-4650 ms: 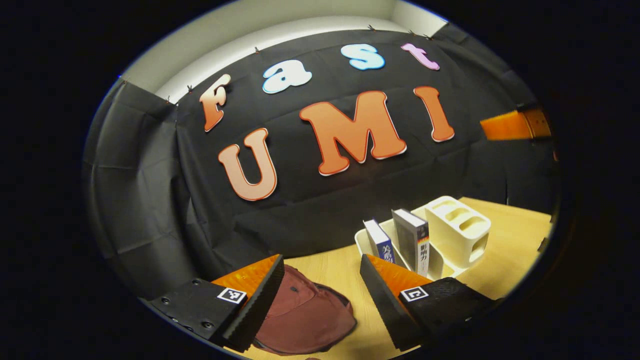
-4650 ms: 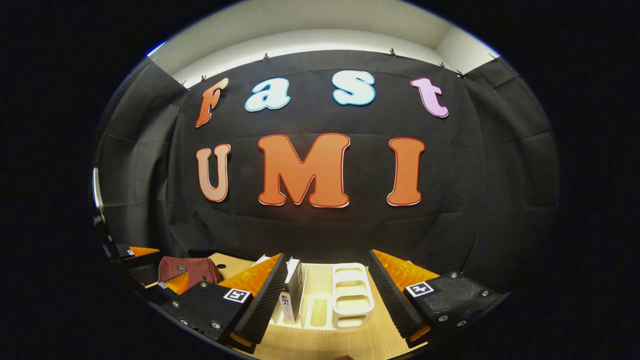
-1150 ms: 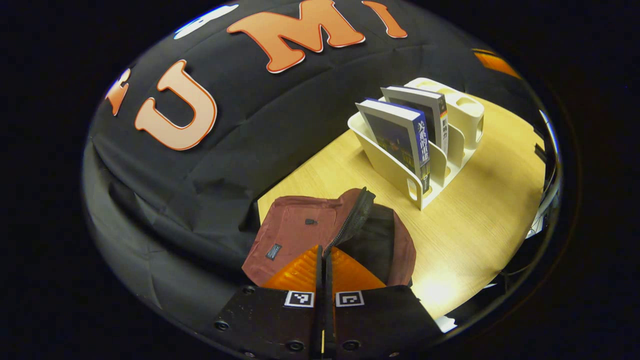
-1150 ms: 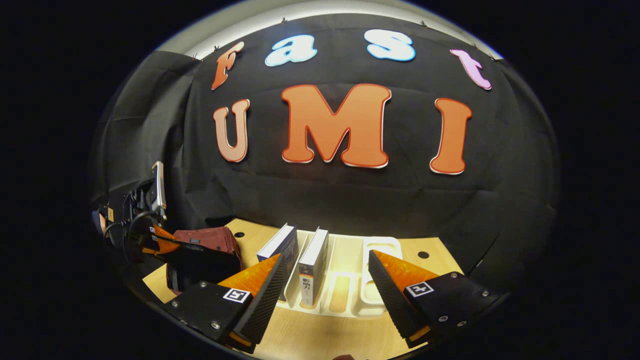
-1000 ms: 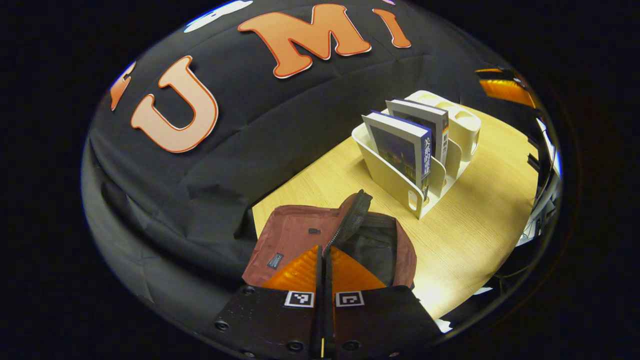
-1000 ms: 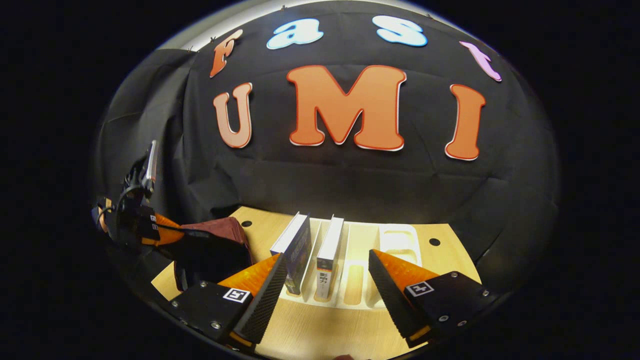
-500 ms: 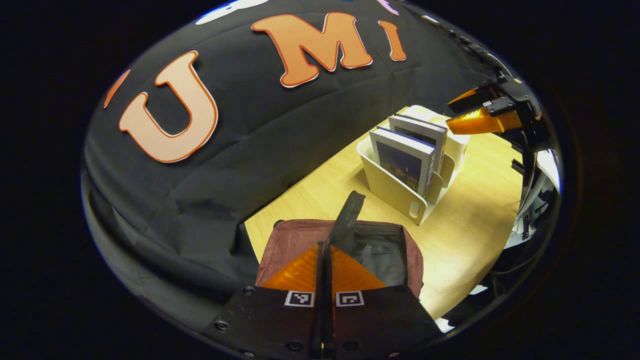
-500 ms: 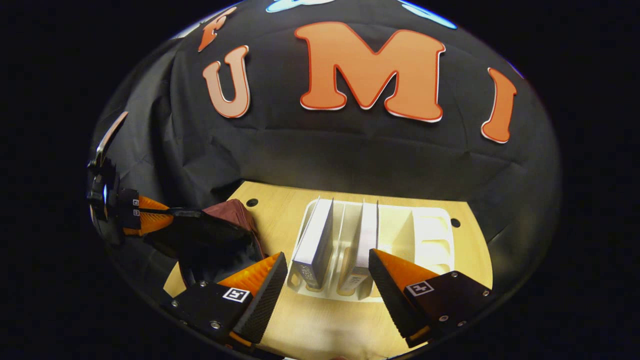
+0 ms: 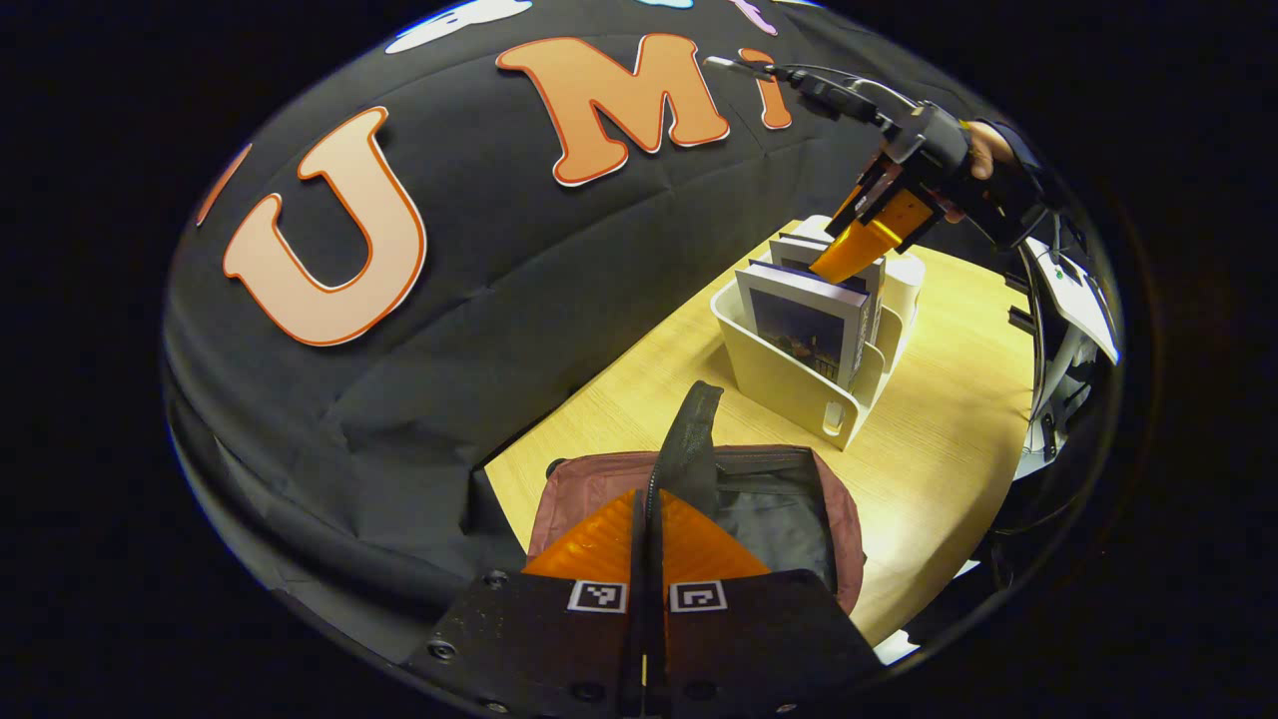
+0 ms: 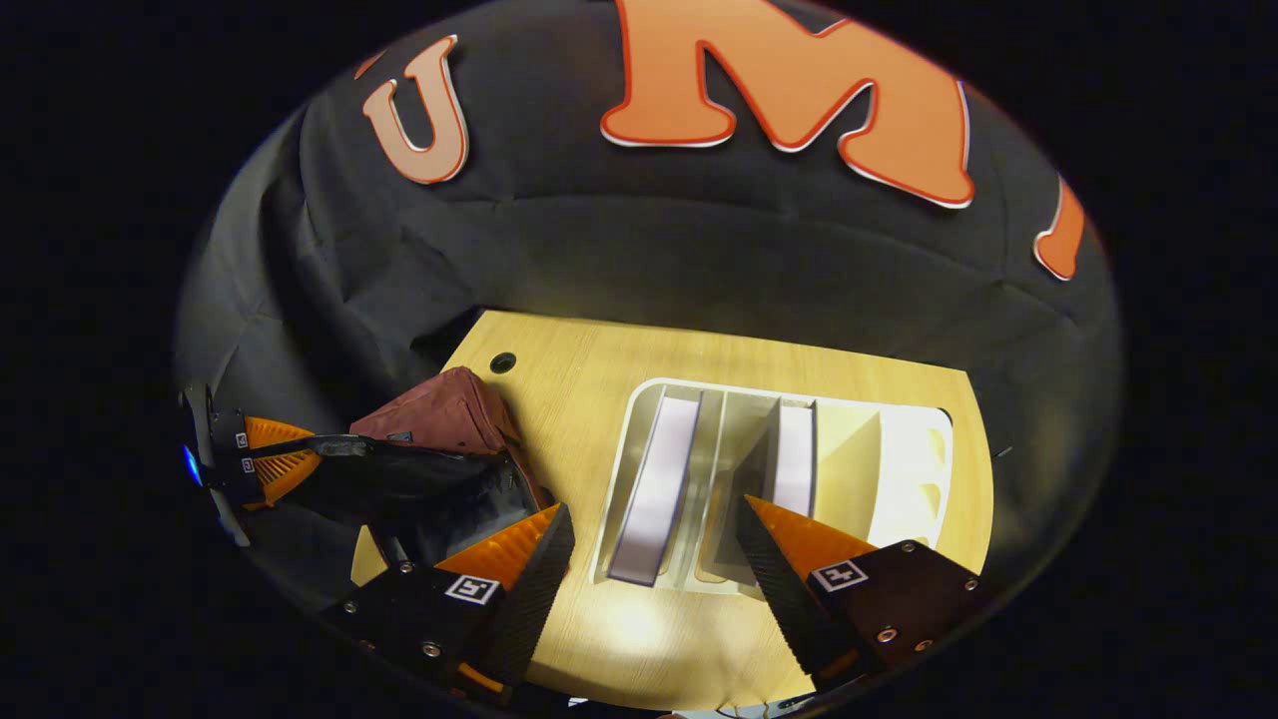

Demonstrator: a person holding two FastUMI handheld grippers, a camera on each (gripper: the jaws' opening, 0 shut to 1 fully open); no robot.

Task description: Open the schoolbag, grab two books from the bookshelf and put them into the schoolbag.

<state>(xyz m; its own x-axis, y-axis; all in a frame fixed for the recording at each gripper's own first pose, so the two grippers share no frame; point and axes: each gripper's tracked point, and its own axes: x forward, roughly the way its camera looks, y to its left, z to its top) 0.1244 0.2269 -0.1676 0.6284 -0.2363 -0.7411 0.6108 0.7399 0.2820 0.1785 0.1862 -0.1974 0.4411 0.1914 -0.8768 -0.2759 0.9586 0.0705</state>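
Lying on the pale wooden table [image 9: 939, 439], the dark red fabric schoolbag [image 9: 589, 484] has its black zipper flap [image 9: 689, 449] pinched between the closed fingers of the left gripper [image 9: 644, 519]. Farther ahead, the right gripper [image 10: 654, 559] hangs wide open above two white-edged books [image 10: 659, 484] standing in the cream plastic bookshelf [image 10: 899, 469].

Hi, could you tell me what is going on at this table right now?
A person works two grippers. The left gripper is shut on the flap of the schoolbag, holding it open. The right gripper, open, hovers above the two books standing in the bookshelf. Neither book is in the bag yet.
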